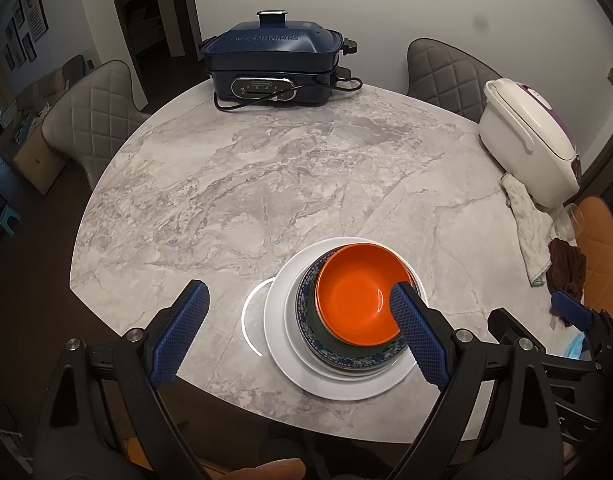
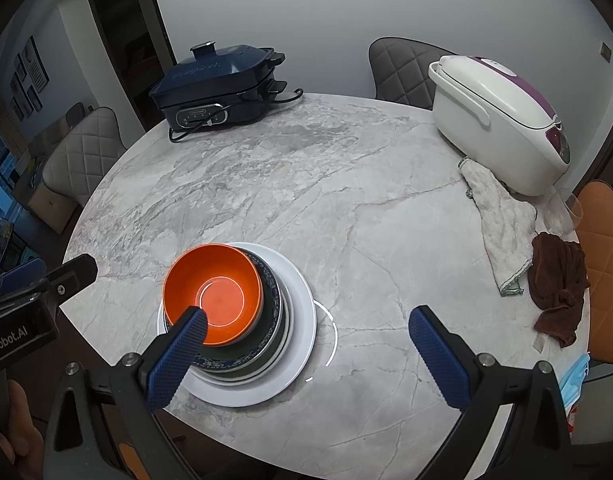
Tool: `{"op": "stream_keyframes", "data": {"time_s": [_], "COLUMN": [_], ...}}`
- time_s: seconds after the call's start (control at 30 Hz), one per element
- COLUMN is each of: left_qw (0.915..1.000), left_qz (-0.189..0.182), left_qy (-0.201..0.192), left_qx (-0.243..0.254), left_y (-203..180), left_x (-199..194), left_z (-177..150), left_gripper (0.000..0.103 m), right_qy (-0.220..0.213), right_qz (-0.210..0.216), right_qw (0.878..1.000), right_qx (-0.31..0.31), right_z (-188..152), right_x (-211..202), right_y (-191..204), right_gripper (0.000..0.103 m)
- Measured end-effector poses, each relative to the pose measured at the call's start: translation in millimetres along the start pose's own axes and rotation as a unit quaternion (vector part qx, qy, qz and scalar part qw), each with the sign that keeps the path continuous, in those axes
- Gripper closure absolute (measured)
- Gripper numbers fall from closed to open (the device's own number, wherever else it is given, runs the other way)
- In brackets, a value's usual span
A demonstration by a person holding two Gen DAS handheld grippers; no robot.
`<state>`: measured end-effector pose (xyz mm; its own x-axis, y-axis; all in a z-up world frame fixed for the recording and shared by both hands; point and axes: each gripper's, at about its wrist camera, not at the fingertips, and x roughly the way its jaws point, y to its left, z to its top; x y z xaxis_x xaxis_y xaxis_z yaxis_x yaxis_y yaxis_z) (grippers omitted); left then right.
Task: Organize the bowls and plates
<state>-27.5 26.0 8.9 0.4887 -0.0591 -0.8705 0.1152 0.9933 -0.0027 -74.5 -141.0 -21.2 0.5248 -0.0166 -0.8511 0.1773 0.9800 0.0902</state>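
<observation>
An orange bowl (image 1: 358, 292) (image 2: 214, 292) sits on top of a stack near the front edge of the round marble table (image 1: 266, 180). Under it is a dark bowl with a blue patterned rim (image 1: 346, 360) (image 2: 272, 304), then white plates (image 1: 278, 320) (image 2: 302, 344). My left gripper (image 1: 299, 287) hovers open above the stack's left part, its right finger (image 1: 418, 336) in front of the orange bowl. My right gripper (image 2: 309, 314) hangs open over the stack's right side, its left finger (image 2: 178, 360) overlapping the bowl. Neither holds anything.
A dark blue electric cooker (image 1: 274, 60) with its cord stands at the back. A white rice cooker (image 1: 530, 140), a white cloth (image 1: 526, 228), a brown cloth (image 1: 566, 272) and a blue face mask (image 2: 574, 380) crowd the right side. Padded chairs (image 1: 90, 120) surround the table.
</observation>
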Motion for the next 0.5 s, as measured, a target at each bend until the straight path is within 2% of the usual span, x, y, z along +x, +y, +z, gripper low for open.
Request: {"op": "stream_keyframes", "data": {"time_s": [0.5], "left_qw": [1.0], "left_qz": [0.004], "left_qy": [0.001], "left_qx": [-0.007], "left_y": [2.3], "left_x": [-2.4], "left_z": [-2.5], "left_gripper": [0.011], "right_qy": [0.001], "right_qz": [0.0], "right_qw": [1.0], "right_qx": [-0.003], "right_z": [0.6], "right_x": [1.1], "right_y": [4.8], "right_gripper": [0.0]}}
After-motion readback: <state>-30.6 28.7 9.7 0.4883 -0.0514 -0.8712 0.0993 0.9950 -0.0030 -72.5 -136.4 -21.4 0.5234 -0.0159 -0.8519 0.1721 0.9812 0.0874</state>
